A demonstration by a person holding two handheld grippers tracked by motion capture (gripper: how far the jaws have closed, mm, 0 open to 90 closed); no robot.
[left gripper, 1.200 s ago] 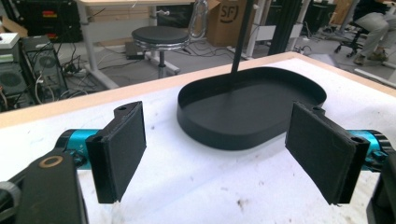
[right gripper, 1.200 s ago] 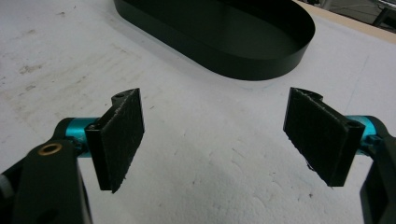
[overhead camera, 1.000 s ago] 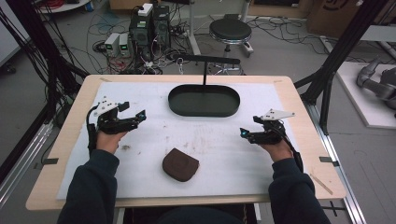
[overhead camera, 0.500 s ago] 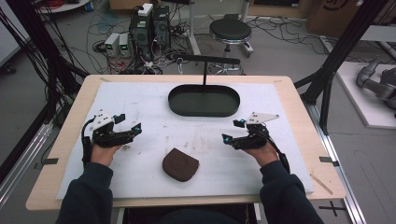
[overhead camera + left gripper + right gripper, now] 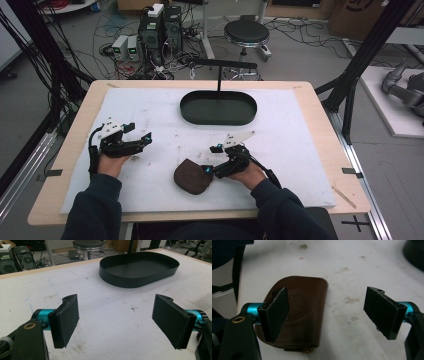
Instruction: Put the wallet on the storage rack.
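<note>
Since the earlier frames my right gripper [image 5: 210, 160] has travelled left and toward me, from open mat near the right side to a spot just beside the brown leather pouch [image 5: 192, 176]; my left gripper [image 5: 141, 139] has drawn slightly back toward the near edge on its own side. The pouch has kept its place.

Right gripper: jaws wide apart, nothing between them. In the right gripper view the pouch [image 5: 299, 315] lies flat on the mat under and behind one jaw, the other jaw over bare mat. I cannot tell whether that jaw touches the leather; the jaw hides part of the pouch and the view is soft.

Left gripper: jaws wide apart over bare mat, holding nothing, well apart from the pouch. Its view looks across to the black oval tray [image 5: 140, 270], whose far end is cut by the frame.

Surface: white mat [image 5: 300, 150], scuffed and speckled with dark marks, on a light wooden table [image 5: 320, 100]. The tray sits at the far centre of the mat.

Room: grey floor beyond the table with tangled cables, computer towers [image 5: 162, 25] and a round black stool [image 5: 246, 34]; black frame posts stand at both sides
</note>
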